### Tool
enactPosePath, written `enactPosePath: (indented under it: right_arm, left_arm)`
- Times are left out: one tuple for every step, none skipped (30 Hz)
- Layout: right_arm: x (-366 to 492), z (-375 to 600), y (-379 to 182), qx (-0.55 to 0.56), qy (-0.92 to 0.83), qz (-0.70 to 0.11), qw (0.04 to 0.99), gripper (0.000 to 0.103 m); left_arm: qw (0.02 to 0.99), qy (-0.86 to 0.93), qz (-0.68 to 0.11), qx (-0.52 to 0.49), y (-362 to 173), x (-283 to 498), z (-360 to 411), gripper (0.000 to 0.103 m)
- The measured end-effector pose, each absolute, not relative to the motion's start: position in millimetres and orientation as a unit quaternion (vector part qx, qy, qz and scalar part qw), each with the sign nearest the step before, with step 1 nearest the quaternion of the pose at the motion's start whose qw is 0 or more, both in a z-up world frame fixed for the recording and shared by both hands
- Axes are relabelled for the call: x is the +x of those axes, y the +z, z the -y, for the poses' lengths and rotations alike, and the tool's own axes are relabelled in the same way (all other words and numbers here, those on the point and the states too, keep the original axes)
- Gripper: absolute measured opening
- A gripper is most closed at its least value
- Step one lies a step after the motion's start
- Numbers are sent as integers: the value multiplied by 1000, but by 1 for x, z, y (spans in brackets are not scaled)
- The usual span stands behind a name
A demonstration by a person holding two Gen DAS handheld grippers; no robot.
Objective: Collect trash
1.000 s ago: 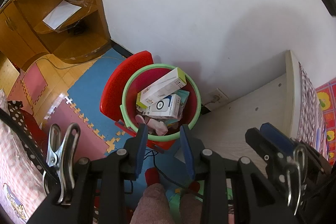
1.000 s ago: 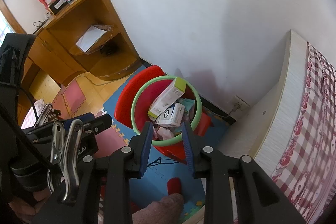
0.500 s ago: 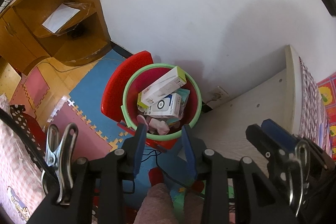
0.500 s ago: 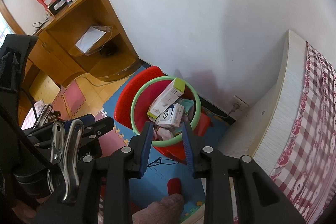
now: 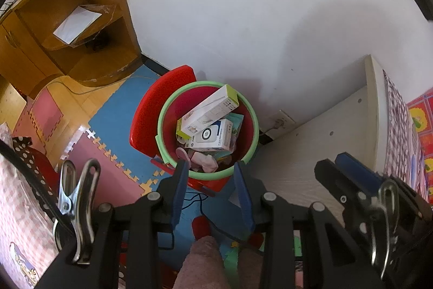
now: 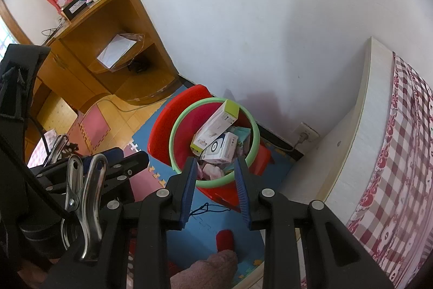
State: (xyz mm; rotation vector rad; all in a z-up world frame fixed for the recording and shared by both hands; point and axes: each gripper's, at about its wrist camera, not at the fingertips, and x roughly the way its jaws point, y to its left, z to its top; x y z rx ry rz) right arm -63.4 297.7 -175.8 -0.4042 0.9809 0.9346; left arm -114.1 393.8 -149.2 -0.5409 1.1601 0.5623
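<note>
1. We had both grippers pointed steeply down over the red bin [image 5: 250,132] with the green rim, which sat on a red plastic chair [image 5: 147,110] against the white wall [image 5: 243,4].
2. Left gripper [image 5: 210,169]: jaws parted a moderate gap, nothing between the blue pads, nothing held.
3. Right gripper [image 6: 215,165]: same moderate gap, also empty.
4. Trash was in the bin: a long white box with a lime end [image 5: 209,110] lay tilted on top, with a white-and-blue box [image 5: 213,137] just below it and touching.
5. Pink fabric [image 5: 203,161] sat at the near edge inside the bin.
6. A wooden desk [image 6: 108,45] stood to the left and a bed with a checked cover [image 6: 400,153] to the right.
7. The floor was blue and pink foam mats [image 5: 113,121]. A dark cable [image 5: 200,201] lay on them below the chair.
</note>
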Motion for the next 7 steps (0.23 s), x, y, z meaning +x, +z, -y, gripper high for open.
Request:
enactPosePath:
  right_arm:
    - [-63, -297, -176, -186, 429, -451, 761, 29]
    - [-63, -298, -176, -185, 430, -451, 760, 29]
    - [-63, -297, -176, -184, 429, -451, 760, 29]
    - [-63, -297, -176, -185, 429, -451, 761, 29]
    - [-62, -298, -175, -184, 428, -451, 761, 29]
    - [-61, -297, -175, -184, 428, -451, 762, 29]
    - [-61, -297, -175, -183, 428, -451, 762, 29]
  left_arm:
    - [766, 258, -534, -248, -149, -114, -394, 36]
    - [766, 258, -534, -248, -150, -114, -393, 36]
    - [766, 258, -534, -249, -150, -114, -393, 36]
    - [765, 259, -534, -250, -150, -114, -393, 36]
    - [765, 258, -534, -250, -150, -114, -392, 36]
    - [765, 257, -535, -250, -151, -115, -392, 36]
    - [765, 257, -535, -250, -151, -115, -393, 36]
